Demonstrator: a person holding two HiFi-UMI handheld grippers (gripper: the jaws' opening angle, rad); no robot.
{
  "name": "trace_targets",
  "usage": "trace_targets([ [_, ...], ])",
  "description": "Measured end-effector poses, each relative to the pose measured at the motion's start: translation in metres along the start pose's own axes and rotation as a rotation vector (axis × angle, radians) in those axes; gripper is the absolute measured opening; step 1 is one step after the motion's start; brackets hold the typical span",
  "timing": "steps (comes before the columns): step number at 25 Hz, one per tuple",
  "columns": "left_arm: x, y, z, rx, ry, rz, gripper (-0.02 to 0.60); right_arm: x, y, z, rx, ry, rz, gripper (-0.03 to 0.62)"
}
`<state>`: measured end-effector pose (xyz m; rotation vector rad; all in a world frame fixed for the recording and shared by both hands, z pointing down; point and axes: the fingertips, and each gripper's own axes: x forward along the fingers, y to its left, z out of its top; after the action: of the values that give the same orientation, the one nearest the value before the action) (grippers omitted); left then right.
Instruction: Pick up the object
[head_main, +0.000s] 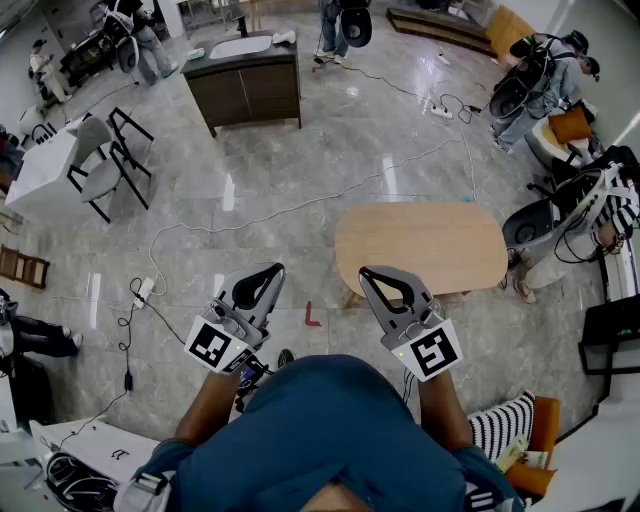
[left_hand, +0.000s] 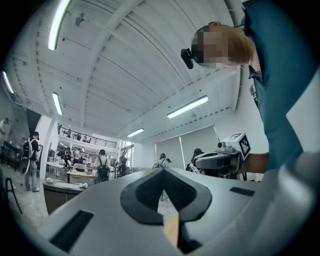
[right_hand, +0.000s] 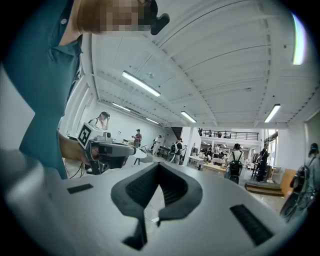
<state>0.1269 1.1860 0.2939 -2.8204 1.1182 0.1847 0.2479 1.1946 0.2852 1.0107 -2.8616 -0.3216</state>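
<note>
The left hand-held gripper (head_main: 273, 270) and right hand-held gripper (head_main: 366, 273) are clenched, empty. A wooden table (head_main: 420, 245) lies at 1 o'clock, a floor cable (head_main: 300, 205) at 12. Only the gripper views show ceiling lights (left_hand: 187, 106). I cannot tell where the object is.

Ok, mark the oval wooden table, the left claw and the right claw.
oval wooden table (head_main: 420, 245), head view, bare middle of its top.
left claw (head_main: 277, 268), head view, where its closed tips meet.
right claw (head_main: 364, 271), head view, where its closed tips meet.
</note>
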Motion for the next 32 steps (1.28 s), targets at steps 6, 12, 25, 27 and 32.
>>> trace_targets([
  [6, 0.007, -0.014, 0.000, 0.002, 0.002, 0.001, 0.003, -0.015, -0.005, -0.003, -0.003, 0.003, 0.006, 0.014],
  [12, 0.009, -0.020, 0.000, 0.005, 0.010, 0.007, 0.003, -0.022, -0.008, -0.003, 0.006, 0.001, 0.009, 0.014],
  [25, 0.011, -0.033, -0.005, 0.015, 0.033, 0.044, 0.004, -0.028, -0.009, -0.014, 0.076, -0.034, 0.058, 0.014],
  [27, 0.007, -0.028, -0.007, 0.013, 0.036, 0.053, 0.003, -0.022, -0.007, -0.017, 0.081, -0.037, 0.064, 0.014],
  [32, -0.003, -0.002, -0.014, -0.005, 0.034, 0.063, 0.004, 0.001, -0.004, -0.024, 0.091, -0.014, 0.057, 0.014],
])
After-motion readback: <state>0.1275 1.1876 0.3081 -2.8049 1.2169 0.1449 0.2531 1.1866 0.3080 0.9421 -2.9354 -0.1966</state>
